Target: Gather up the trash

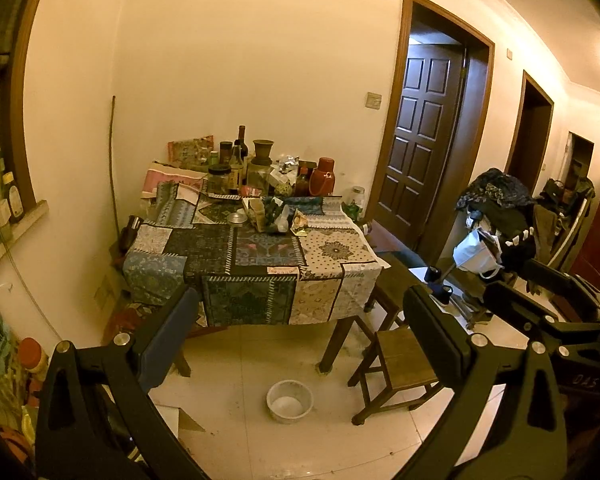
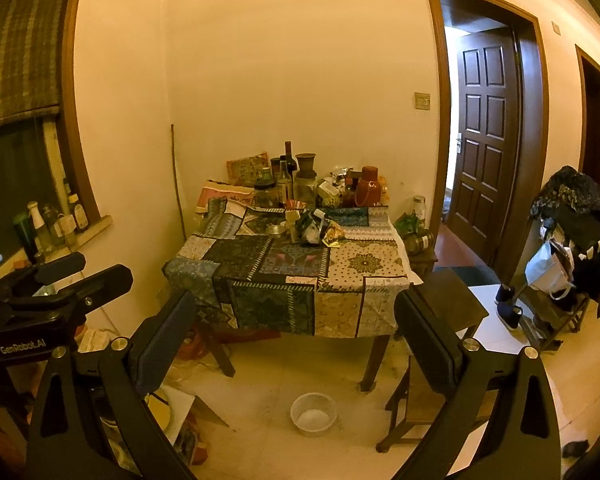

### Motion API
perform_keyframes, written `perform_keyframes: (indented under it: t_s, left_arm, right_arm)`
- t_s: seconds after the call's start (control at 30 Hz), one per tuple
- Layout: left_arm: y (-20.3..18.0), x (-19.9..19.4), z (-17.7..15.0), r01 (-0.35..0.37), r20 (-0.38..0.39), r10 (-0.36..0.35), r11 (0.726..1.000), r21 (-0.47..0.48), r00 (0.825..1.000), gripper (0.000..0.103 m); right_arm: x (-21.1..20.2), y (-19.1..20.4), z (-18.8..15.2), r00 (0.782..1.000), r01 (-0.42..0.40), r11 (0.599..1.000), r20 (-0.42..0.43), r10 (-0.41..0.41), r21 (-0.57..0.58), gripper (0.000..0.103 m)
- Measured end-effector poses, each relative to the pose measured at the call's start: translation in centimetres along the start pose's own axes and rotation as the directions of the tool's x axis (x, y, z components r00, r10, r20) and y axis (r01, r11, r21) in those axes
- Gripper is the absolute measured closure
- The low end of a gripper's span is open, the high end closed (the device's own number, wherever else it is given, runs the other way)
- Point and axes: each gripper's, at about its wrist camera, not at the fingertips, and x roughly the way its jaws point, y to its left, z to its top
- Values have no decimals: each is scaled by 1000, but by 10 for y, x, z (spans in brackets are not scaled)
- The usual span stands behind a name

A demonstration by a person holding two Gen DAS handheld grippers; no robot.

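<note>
Both grippers are hanging in mid-air well short of a table (image 1: 256,264), which is wearing a patchwork cloth and standing in a room corner. The left gripper (image 1: 300,320) is holding its jaws spread wide with nothing between them; its blue-padded fingers (image 1: 168,336) are framing the near edge of the table in the left wrist view. The right gripper (image 2: 296,328) is likewise holding its jaws released and empty, and it is appearing again at the right edge of the left wrist view (image 1: 540,304), just beside the left one.

The trash is lying near the middle of the tabletop: a cluster of crumpled wrappers (image 2: 320,232) is sitting beside a shallow metal tin (image 2: 277,230), with a small yellow-edged packet (image 1: 300,222) at the cluster's right side. A pale slip of paper (image 1: 283,270) is lying at the front edge of the cloth. Behind the wrappers, against the wall, jars and bottles are crowding together, including a dark wine bottle (image 1: 242,142), a clay pot (image 1: 263,150) and a red thermos (image 1: 323,178).

On the tiled floor, a white plastic bowl (image 1: 290,400) is resting in front of the table, and a wooden stool (image 1: 400,364) is standing to its right. A panelled brown door (image 2: 486,136) is standing ajar beyond the table.
</note>
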Motion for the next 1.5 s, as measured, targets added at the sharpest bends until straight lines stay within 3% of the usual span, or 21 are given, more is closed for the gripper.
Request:
perform_keyframes:
  t_s: [0.97, 1.5]
  left_arm:
    - [-1, 3, -2, 2, -3, -2, 1000, -5, 1000, 0]
    - [-8, 23, 3, -18, -11, 18, 1000, -2, 1000, 0]
  right_arm:
    - [3, 0, -2, 1000, 0, 1000, 6, 0, -23, 4]
    - [12, -10, 2, 1000, -4, 1000, 4, 4, -13, 4]
